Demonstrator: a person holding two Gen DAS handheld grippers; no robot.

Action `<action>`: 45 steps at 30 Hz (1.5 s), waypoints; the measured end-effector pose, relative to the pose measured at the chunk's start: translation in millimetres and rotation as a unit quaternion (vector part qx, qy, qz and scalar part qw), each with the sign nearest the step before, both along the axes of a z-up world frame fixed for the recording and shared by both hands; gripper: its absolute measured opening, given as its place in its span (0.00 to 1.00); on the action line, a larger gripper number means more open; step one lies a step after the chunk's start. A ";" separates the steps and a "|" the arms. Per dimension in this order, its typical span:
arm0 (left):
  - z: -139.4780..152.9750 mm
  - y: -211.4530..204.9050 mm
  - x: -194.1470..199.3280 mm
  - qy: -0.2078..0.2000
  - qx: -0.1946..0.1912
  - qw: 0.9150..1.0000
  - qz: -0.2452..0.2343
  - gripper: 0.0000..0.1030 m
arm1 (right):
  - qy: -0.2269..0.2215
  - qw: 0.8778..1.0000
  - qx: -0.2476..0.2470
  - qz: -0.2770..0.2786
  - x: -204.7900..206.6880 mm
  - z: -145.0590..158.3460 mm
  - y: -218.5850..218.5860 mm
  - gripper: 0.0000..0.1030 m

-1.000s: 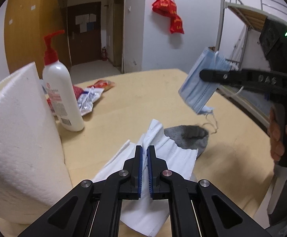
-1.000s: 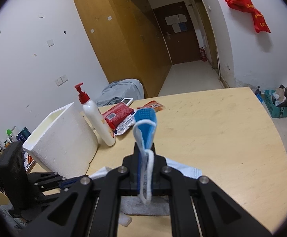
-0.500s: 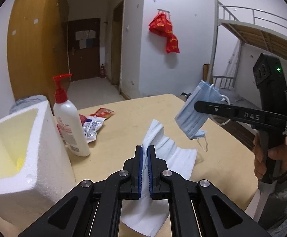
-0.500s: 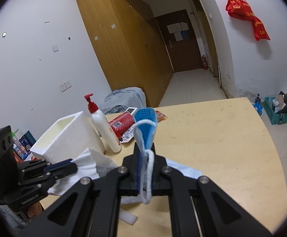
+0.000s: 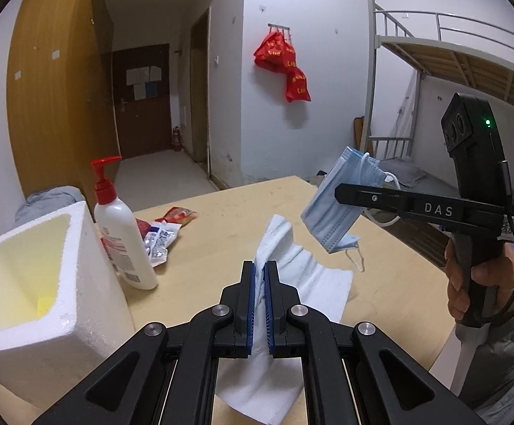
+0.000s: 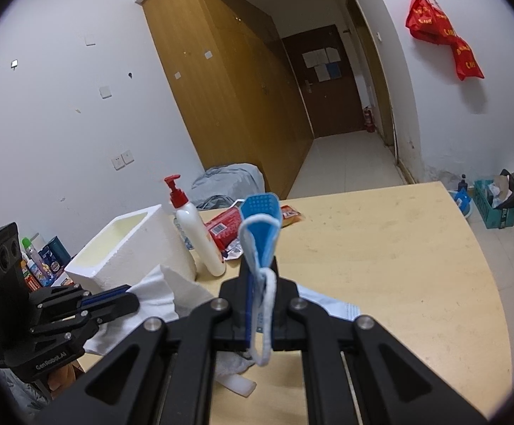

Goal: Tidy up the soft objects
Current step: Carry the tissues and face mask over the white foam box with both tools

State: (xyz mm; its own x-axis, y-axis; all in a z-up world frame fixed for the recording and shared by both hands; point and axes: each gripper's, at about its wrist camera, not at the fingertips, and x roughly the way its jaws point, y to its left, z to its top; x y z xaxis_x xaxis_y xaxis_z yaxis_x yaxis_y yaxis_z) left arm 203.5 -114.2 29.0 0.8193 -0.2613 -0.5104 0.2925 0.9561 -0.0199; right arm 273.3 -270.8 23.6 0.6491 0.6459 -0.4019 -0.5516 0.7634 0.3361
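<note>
Here both grippers are clamped on soft things and hold them clear of the wooden table (image 5: 221, 209), which reads as a carry toward a container, not a pick. The left gripper (image 5: 260, 276) has its 2 blue-padded jaws pressed together on a white tissue (image 5: 313, 283); a ridge of it pokes up past the fingertips while the rest drapes down loose below the jaws, so the pinch sits near an upper fold and the sheet hangs free of the tabletop. The right gripper (image 6: 262, 272) is closed on a blue face mask (image 6: 260, 233), gripped across its folded body with the top edge standing above the jaws and 1 white ear loop (image 6: 267, 318) dangling in front of the fingers; from the left wrist view the same mask (image 5: 338, 205) hangs tilted in the air off that gripper's tip, well above the table. Just left of the tissue stands an open white foam box (image 5: 27, 272), its pale yellow inside appearing empty, and a pump bottle (image 5: 122, 233) with a red head stands right beside its wall, with some snack packets (image 5: 161, 241) behind it. My guess is that the box is the intended home for both soft items, since its mouth faces up and the left gripper is nearest; the bottle so close to the rim is the thing to avoid knocking, and the trailing loop could snag on release.
</note>
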 end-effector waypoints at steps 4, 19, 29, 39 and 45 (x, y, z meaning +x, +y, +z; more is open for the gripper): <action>-0.1 2.9 0.3 0.000 0.003 1.000 0.007 0.05 | -0.005 1.000 0.001 0.001 -2.9 3.5 -0.9 0.08; 11.3 5.8 -15.4 -0.037 0.013 0.999 0.020 0.05 | -0.022 1.000 0.006 0.012 -14.2 10.4 -4.7 0.08; 31.2 14.9 -41.4 -0.065 0.016 0.997 0.037 0.05 | -0.056 0.998 0.011 0.027 -36.6 28.7 -0.4 0.08; 45.8 30.2 -75.8 -0.087 0.017 0.994 0.059 0.05 | -0.075 0.996 0.017 0.048 -59.8 36.9 15.9 0.08; 51.1 41.1 -94.4 -0.093 0.021 0.993 0.076 0.05 | -0.084 0.994 0.020 0.067 -72.1 39.2 29.2 0.08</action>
State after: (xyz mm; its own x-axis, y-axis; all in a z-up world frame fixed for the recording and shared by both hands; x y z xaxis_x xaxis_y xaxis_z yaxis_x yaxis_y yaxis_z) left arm 109.1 -73.1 80.1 0.9288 -0.1087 -0.3544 0.1389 0.9884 0.0607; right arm 201.2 -241.6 62.8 0.6120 0.7445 -0.2668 -0.6981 0.6671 0.2601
